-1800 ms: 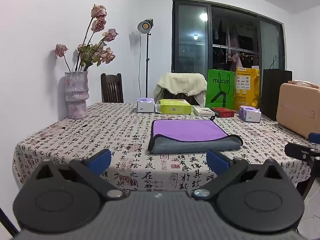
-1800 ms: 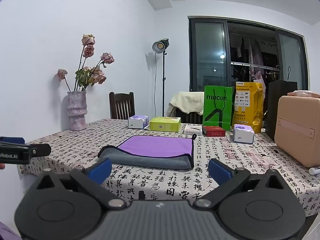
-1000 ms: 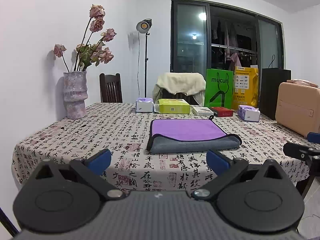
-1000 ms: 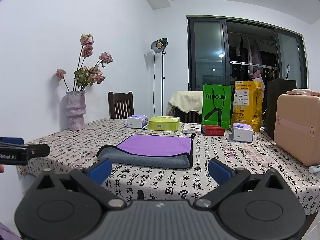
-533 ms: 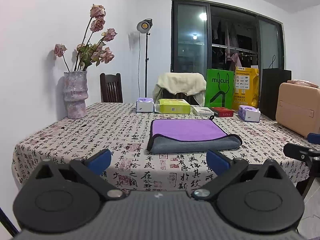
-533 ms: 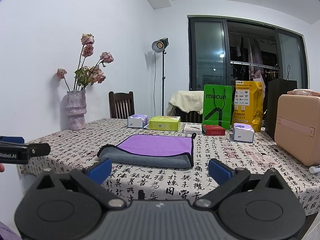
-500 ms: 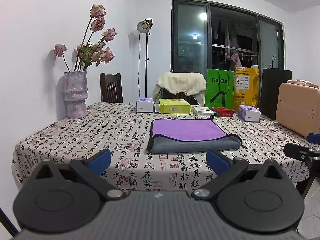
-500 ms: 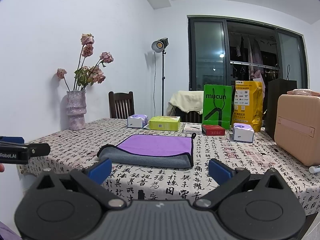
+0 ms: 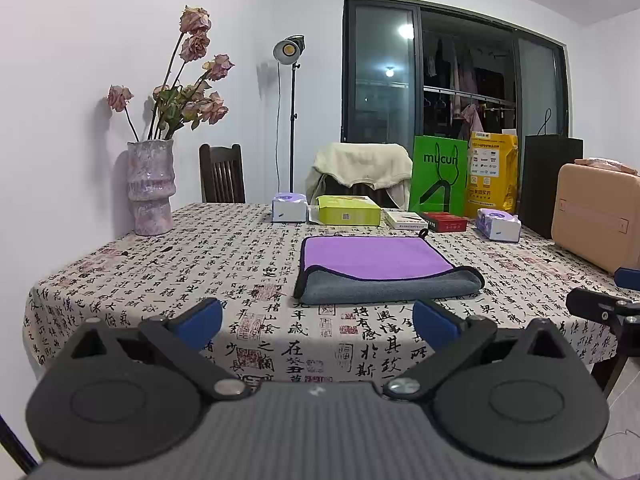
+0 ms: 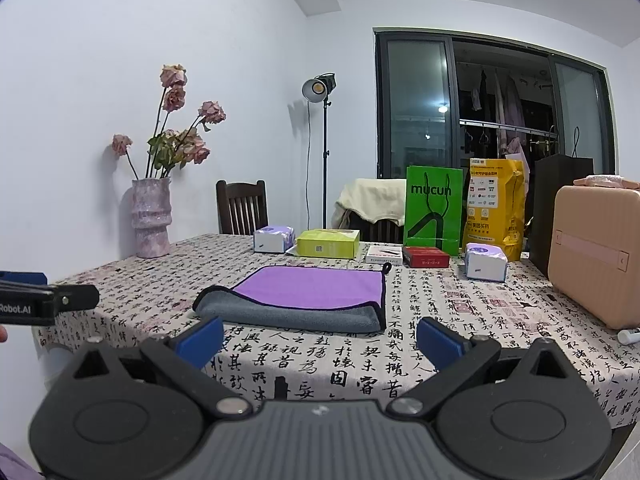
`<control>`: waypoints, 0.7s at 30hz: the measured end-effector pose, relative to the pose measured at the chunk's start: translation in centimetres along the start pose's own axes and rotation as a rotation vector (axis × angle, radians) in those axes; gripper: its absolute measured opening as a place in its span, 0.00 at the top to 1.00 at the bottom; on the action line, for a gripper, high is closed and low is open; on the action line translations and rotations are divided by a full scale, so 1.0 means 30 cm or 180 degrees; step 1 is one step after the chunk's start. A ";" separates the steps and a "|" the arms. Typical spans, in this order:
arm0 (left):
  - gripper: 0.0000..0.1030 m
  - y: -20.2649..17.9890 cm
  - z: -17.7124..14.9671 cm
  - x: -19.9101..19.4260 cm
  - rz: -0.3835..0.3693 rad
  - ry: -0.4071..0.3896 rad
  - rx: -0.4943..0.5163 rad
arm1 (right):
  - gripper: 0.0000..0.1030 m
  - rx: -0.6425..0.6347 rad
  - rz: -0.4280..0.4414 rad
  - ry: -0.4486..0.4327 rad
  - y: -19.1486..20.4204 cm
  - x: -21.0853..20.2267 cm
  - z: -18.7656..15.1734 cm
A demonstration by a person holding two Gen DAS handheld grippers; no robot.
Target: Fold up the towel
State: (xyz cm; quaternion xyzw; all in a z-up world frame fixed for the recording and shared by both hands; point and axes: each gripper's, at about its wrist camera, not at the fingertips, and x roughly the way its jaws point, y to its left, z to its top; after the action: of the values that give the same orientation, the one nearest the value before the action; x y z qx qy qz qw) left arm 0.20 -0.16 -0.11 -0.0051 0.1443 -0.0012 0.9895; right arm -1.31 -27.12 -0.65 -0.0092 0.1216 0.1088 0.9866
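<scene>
A purple and grey towel (image 9: 376, 266) lies folded flat in the middle of the table, its grey folded edge toward me; it also shows in the right wrist view (image 10: 308, 294). My left gripper (image 9: 318, 322) is open and empty, held off the table's near edge in front of the towel. My right gripper (image 10: 320, 338) is open and empty, also held off the near edge. Each gripper shows at the other view's side, the right one (image 9: 600, 306) and the left one (image 10: 48, 302).
A table (image 9: 224, 264) with a calligraphy-print cloth holds a vase of dried roses (image 9: 151, 188) at the left, tissue packs, a yellow-green box (image 9: 348, 210), small boxes and shopping bags at the back, and a tan case (image 9: 596, 220) at the right. Chairs stand behind.
</scene>
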 end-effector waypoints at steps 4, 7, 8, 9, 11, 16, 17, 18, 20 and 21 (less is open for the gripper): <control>0.00 -0.002 -0.001 0.001 -0.0001 0.0002 0.0001 | 0.00 -0.0001 -0.0002 -0.0002 0.003 0.000 0.000; 0.00 -0.003 -0.001 0.001 -0.0002 0.0006 0.0001 | 0.00 0.0002 -0.0006 0.0000 0.002 -0.001 -0.001; 0.00 -0.004 -0.001 0.000 -0.0004 0.0009 0.0003 | 0.00 0.0003 -0.0002 0.0001 0.001 -0.001 -0.001; 0.00 -0.006 -0.002 0.000 -0.0004 0.0009 0.0003 | 0.00 0.0001 -0.0003 0.0002 0.002 -0.001 -0.002; 0.00 -0.007 -0.002 0.000 -0.0003 0.0008 0.0005 | 0.00 0.0000 -0.0002 0.0010 0.002 0.001 -0.003; 0.00 -0.006 -0.002 0.000 -0.0003 0.0010 0.0003 | 0.00 0.0002 0.0003 0.0025 0.005 0.006 -0.002; 0.00 -0.006 -0.002 0.000 -0.0004 0.0009 0.0003 | 0.00 0.0000 0.0004 0.0022 0.005 0.005 -0.002; 0.00 -0.006 -0.002 0.000 -0.0006 0.0009 0.0006 | 0.00 0.0001 0.0005 0.0021 0.004 0.005 -0.002; 0.00 -0.006 -0.002 0.000 -0.0007 0.0011 0.0006 | 0.00 0.0001 0.0002 0.0022 0.004 0.006 -0.002; 0.00 -0.006 -0.003 0.001 -0.0006 0.0014 0.0006 | 0.00 0.0003 0.0002 0.0022 0.004 0.005 -0.002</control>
State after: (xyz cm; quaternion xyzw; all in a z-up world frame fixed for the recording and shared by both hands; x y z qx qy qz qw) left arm 0.20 -0.35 -0.19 -0.0044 0.1465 -0.0024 0.9892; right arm -1.19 -26.98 -0.75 -0.0091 0.1251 0.1091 0.9861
